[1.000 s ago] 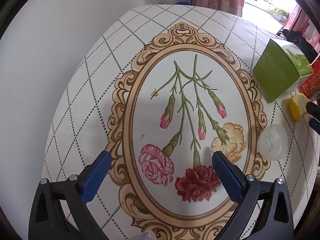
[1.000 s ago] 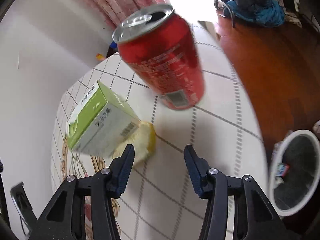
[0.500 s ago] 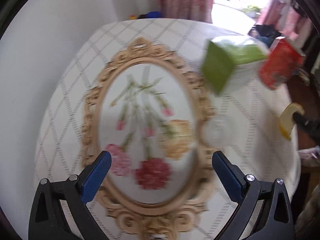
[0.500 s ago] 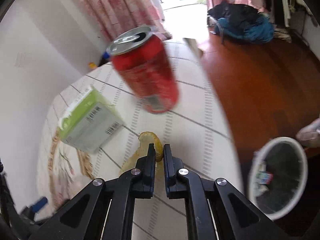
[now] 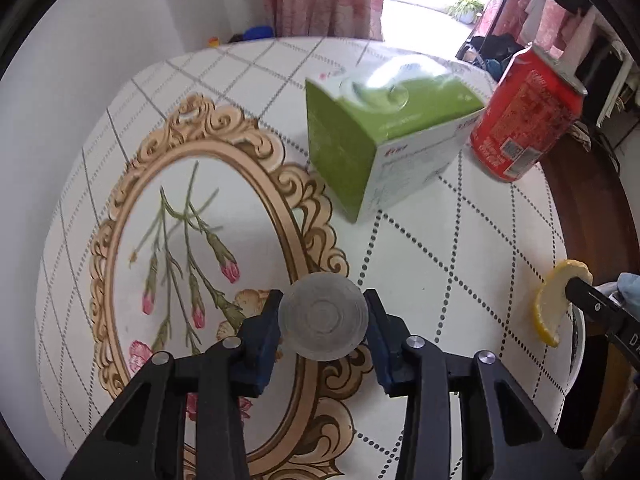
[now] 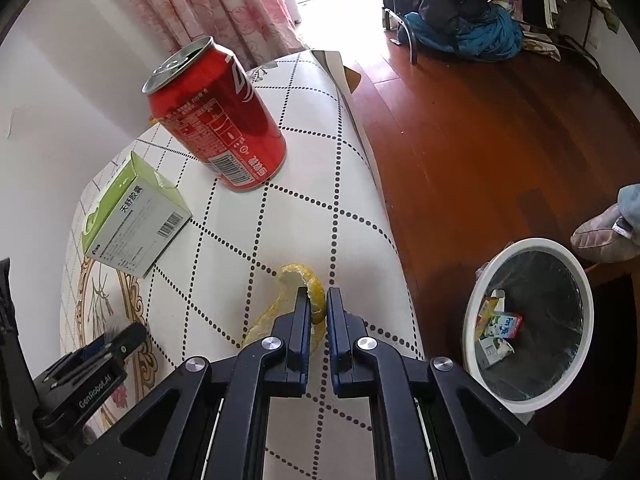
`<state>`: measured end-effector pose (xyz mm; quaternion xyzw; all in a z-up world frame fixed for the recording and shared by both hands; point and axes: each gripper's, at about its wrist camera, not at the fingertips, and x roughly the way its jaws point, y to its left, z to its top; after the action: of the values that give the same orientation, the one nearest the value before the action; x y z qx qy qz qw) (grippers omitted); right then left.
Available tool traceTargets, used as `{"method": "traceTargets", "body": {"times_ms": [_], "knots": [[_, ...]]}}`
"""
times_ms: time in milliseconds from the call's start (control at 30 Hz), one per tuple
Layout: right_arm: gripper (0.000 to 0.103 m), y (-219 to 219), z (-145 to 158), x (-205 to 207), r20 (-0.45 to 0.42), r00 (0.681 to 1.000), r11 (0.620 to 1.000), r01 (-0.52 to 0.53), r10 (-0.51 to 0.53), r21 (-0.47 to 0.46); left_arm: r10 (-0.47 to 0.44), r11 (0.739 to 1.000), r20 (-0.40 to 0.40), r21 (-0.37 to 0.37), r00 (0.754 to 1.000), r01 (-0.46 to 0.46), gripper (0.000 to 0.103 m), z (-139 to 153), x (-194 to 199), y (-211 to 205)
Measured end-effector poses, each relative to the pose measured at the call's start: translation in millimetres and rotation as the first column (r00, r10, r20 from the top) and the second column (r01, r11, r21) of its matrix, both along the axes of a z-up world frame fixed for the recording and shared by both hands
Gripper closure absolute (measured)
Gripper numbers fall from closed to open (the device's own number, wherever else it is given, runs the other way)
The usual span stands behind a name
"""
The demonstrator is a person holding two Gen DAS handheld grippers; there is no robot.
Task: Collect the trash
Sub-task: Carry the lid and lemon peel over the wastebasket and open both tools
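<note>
left wrist view: left claw [image 5: 323, 322] clamped on a small clear plastic cup [image 5: 323, 323], round ribbed bottom facing the camera, blue pads pressed against both sides, held just above the bench [image 5: 440, 240]. beyond the cup, over the oval flower print on the bench cloth, a green and white carton [image 5: 384, 136] lying on the bench, and just right of the carton a red soda can [image 5: 524, 114], upright with its tab end open. far right of the carton, near the bench edge, a yellow lemon peel [image 5: 550, 304] pinched in the tip of the right claw.

right wrist view: right claw [image 6: 318, 306] nearly closed, narrow jaws nipping the curled lemon peel [image 6: 308, 280], peel lifted a little off the bench [image 6: 360, 240]. red soda can [image 6: 218, 116] beyond the peel, green and white carton [image 6: 132, 216] left of the can, well apart from the peel. white-rimmed trash bin [image 6: 528, 324] on the wooden floor right of the bench, lined with a dark bag, a few small cartons and wrappers inside. person's slippered foot [image 6: 600, 236] just past the bin. left claw's body at lower left, beside the carton's near side.
</note>
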<state>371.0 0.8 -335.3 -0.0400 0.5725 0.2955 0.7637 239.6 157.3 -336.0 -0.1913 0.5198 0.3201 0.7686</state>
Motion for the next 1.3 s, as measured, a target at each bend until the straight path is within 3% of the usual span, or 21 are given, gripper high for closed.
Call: {"method": "traceTargets", "body": {"times_ms": [200,467,700,867,1067,1300], "knots": [[0.095,-0.4,21.8,-4.4,0.027,1.000,1.000,-0.015,0.015,0.021,-0.022,0.998,0.028,0.052,0.999,0.021,0.067,28.5,-7.3,-14.3],[0.095,-22.6,80.4,-12.2,0.138,0.989,0.998,-0.056,0.051,0.034,-0.082,0.990,0.075,0.124,0.994,0.072,0.067,75.2,-13.5,-38.7],[0.095,-79.9,133.2,-9.4,0.226,0.974,0.998,-0.046,0.035,0.044,-0.193,0.974,0.161,0.155,0.968,0.168,0.067,127.6,3.4,-92.0],[0.095,-139.2,151.8,4.8,0.251,0.968,1.000,0.001,-0.004,0.013,-0.283,0.955,0.200,0.150,0.938,0.256,0.067,144.1,32.2,-138.6],[0.095,-209.0,129.1,37.2,0.220,0.973,0.994,0.085,-0.068,-0.072,-0.382,0.924,0.194,0.076,0.904,0.374,0.067,126.3,82.3,-190.9],[0.095,-256.2,58.0,78.1,0.098,0.988,0.977,0.131,-0.116,-0.170,-0.431,0.867,0.166,-0.197,0.887,0.458,0.067,58.2,149.4,-220.7]]}}
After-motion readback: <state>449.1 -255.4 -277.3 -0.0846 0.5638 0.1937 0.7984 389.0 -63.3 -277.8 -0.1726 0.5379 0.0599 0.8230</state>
